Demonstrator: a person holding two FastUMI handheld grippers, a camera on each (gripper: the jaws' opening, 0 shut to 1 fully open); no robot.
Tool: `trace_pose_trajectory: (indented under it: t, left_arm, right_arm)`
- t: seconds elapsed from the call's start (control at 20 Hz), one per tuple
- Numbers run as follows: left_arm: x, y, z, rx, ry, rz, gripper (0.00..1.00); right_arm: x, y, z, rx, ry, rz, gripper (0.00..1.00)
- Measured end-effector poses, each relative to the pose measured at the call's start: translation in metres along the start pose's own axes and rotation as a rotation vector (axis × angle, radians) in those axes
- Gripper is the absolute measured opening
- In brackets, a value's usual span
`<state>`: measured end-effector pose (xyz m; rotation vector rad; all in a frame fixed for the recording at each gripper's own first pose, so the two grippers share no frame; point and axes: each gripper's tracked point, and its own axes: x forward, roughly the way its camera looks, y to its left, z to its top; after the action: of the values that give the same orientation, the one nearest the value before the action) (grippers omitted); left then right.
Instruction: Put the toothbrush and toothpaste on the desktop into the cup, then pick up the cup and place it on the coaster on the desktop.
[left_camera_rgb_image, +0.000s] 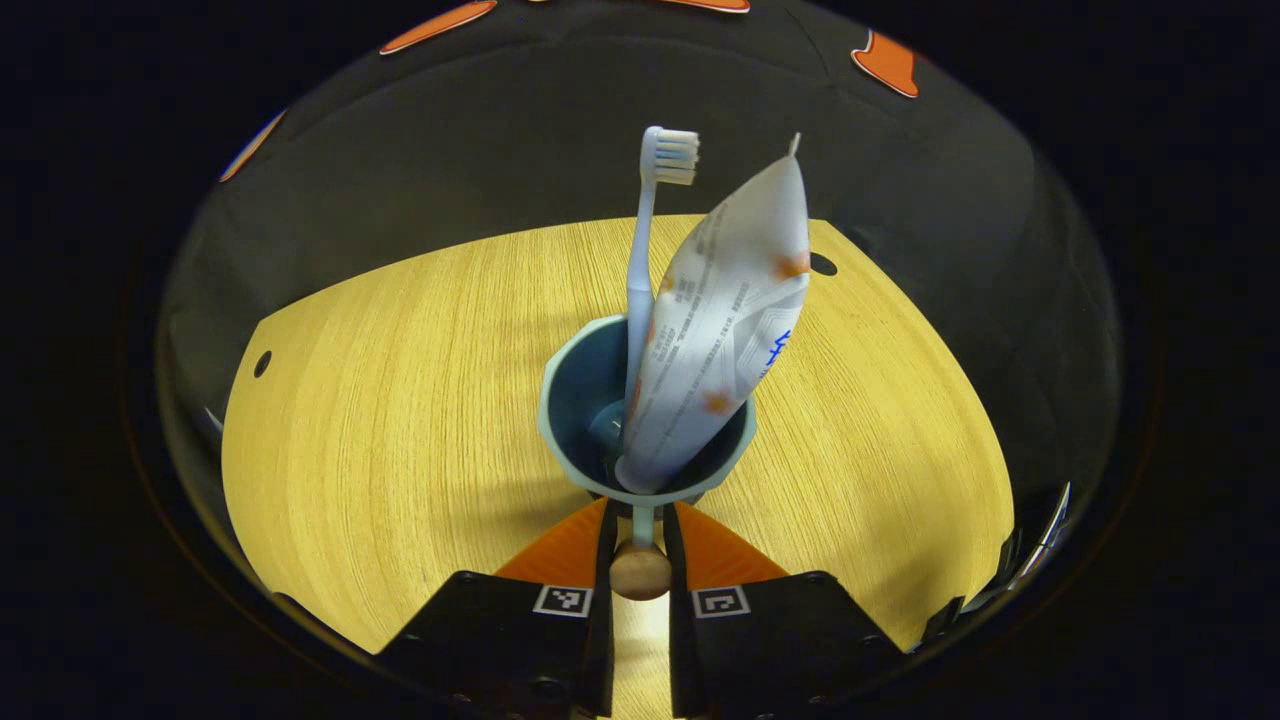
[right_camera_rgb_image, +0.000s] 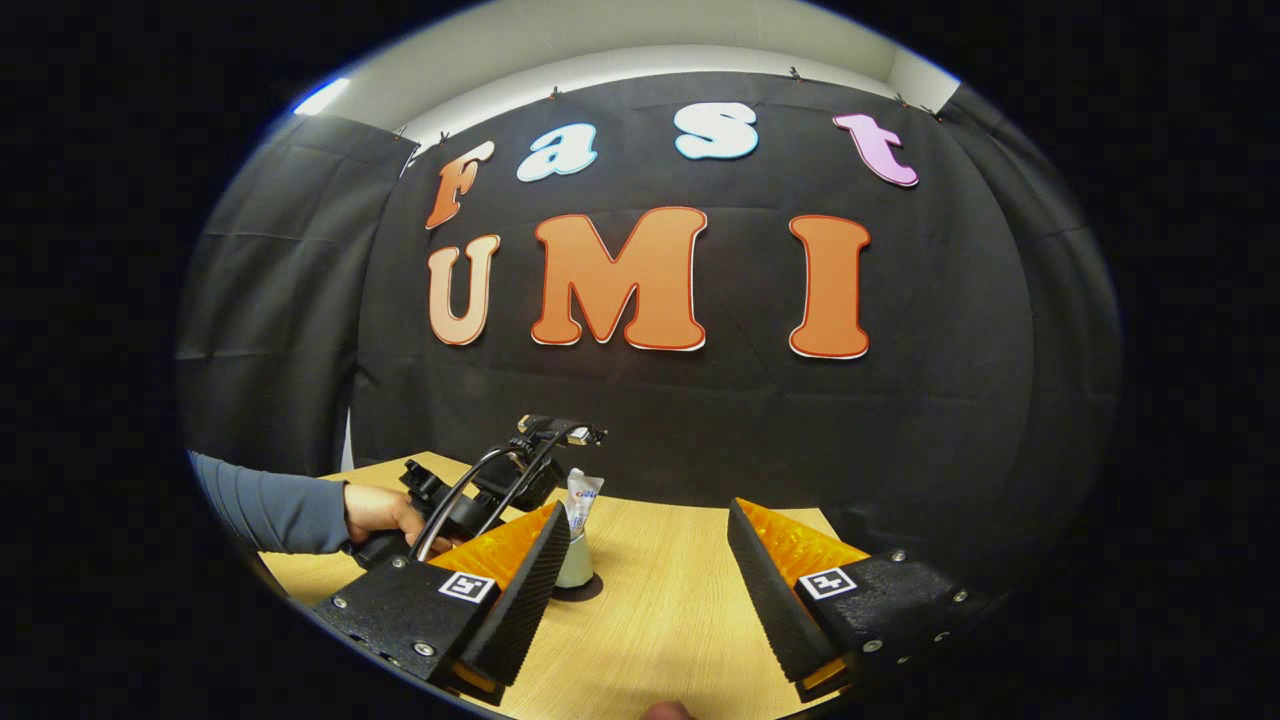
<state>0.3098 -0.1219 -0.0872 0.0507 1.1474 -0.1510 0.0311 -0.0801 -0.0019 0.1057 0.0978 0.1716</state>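
Observation:
A teal cup (left_camera_rgb_image: 580, 400) stands on the wooden desktop (left_camera_rgb_image: 400, 400), holding the pale blue toothbrush (left_camera_rgb_image: 645, 250) upright, bristles up, and the white toothpaste tube (left_camera_rgb_image: 720, 320) leaning right. My left gripper (left_camera_rgb_image: 640, 535) is shut on the cup's thin handle, whose wooden knob (left_camera_rgb_image: 640, 572) sits between the fingers. In the right gripper view the cup (right_camera_rgb_image: 577, 562) with the toothpaste (right_camera_rgb_image: 581, 497) rests on a dark flat patch (right_camera_rgb_image: 590, 590), coaster or shadow I cannot tell. My right gripper (right_camera_rgb_image: 650, 590) hangs open to the right of the cup, holding nothing.
A hand (right_camera_rgb_image: 378, 512) with a grey-blue sleeve (right_camera_rgb_image: 270, 510) holds the left gripper (right_camera_rgb_image: 490, 480) behind the cup. The desktop has small round holes (left_camera_rgb_image: 822, 264) near its far corners. Black cloth walls surround the table on all sides.

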Motion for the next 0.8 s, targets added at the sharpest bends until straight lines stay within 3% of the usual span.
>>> trace_pose_trajectory:
  t: [0.35,0.45,0.55,0.8]
  left_arm:
    - [0.000,0.001,0.001,-0.008,0.042,-0.006,0.22]
    - [-0.007,0.002,0.007,-0.008,0.002,-0.018,0.27]
    - [-0.014,0.009,0.015,0.011,-0.030,-0.013,0.34]
    - [-0.046,0.019,0.013,0.056,-0.102,0.006,0.74]
  right_arm:
    - [0.001,-0.002,-0.013,0.018,0.031,-0.007,0.95]
    - [0.002,0.000,-0.014,0.028,0.035,-0.007,0.95]
    - [0.002,0.001,-0.016,0.030,0.041,-0.009,0.95]
    - [0.004,0.005,-0.015,0.029,0.037,-0.019,0.95]
